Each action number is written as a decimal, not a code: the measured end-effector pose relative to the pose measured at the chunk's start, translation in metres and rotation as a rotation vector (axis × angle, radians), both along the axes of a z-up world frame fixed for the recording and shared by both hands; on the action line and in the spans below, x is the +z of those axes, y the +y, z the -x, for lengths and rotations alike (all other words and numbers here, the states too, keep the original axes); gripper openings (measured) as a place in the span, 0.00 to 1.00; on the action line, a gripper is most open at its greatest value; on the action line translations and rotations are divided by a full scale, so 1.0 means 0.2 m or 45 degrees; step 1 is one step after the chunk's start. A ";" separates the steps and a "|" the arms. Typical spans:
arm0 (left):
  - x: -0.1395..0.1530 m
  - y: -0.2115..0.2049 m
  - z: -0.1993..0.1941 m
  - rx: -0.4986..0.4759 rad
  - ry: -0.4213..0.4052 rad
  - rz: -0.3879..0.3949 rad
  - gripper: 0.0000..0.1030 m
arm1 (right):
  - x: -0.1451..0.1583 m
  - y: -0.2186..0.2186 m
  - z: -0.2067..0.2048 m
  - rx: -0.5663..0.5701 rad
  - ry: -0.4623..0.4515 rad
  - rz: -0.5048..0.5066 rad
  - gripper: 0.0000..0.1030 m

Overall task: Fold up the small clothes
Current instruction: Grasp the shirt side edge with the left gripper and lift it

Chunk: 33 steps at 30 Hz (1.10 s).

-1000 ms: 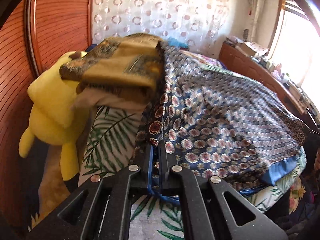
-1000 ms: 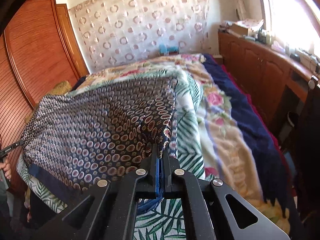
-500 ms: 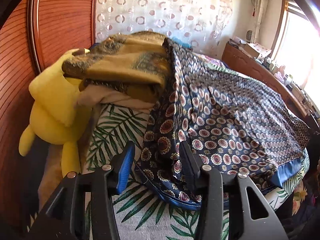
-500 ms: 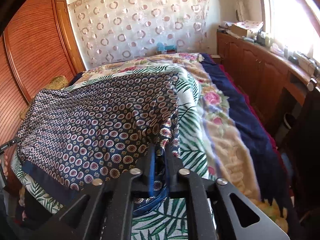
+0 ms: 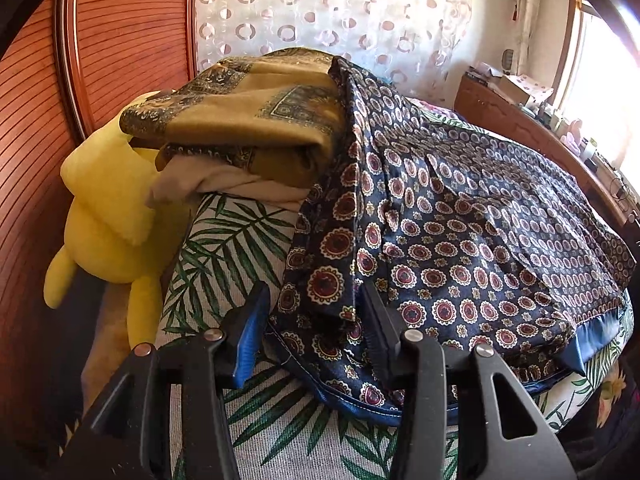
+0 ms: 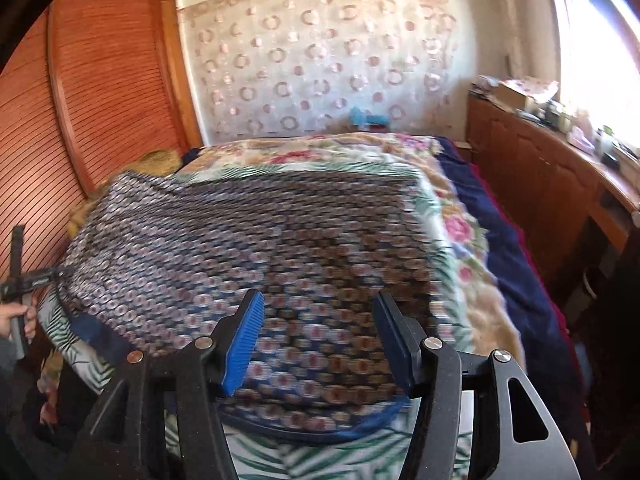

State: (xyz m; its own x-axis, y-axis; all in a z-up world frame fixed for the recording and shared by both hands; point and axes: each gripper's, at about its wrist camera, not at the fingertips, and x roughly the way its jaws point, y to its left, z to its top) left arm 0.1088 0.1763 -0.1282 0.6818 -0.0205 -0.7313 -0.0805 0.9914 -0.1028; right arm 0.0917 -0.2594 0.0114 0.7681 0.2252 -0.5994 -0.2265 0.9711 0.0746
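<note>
Both tongs let go: left tongs stood wide, right tongs were opening over the patterned navy cloth near the bed's near edge; smoothing first would sharpen the fold.

The left tool stands with its jaws parted, a bunched fold of the navy patterned cloth lying loose between the two fingers without being pressed. The cloth spreads away to the right over the palm-leaf bedspread, its plain blue hem at the near right edge. Its far left edge rests against a folded mustard scarf stacked on cream fabric, just beside a yellow plush toy against the wooden slatted door.
</note>
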 end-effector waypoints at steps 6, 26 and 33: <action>0.00 -0.01 0.00 -0.003 -0.001 -0.025 0.45 | -0.14 0.20 -0.10 0.103 0.061 0.040 0.57; 0.12 -0.19 0.04 -0.188 -0.078 0.019 0.05 | -0.37 0.28 -0.24 0.118 0.133 0.057 0.58; 0.38 -0.37 0.05 -0.304 -0.231 0.097 0.05 | -0.34 0.16 -0.20 0.083 0.159 -0.031 0.58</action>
State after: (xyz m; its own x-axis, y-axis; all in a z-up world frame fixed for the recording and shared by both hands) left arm 0.0987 0.1023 -0.0516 0.7702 -0.2458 -0.5885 0.1801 0.9690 -0.1690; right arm 0.1317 -0.2266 -0.0563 0.6713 0.2878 -0.6830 -0.2762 0.9523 0.1298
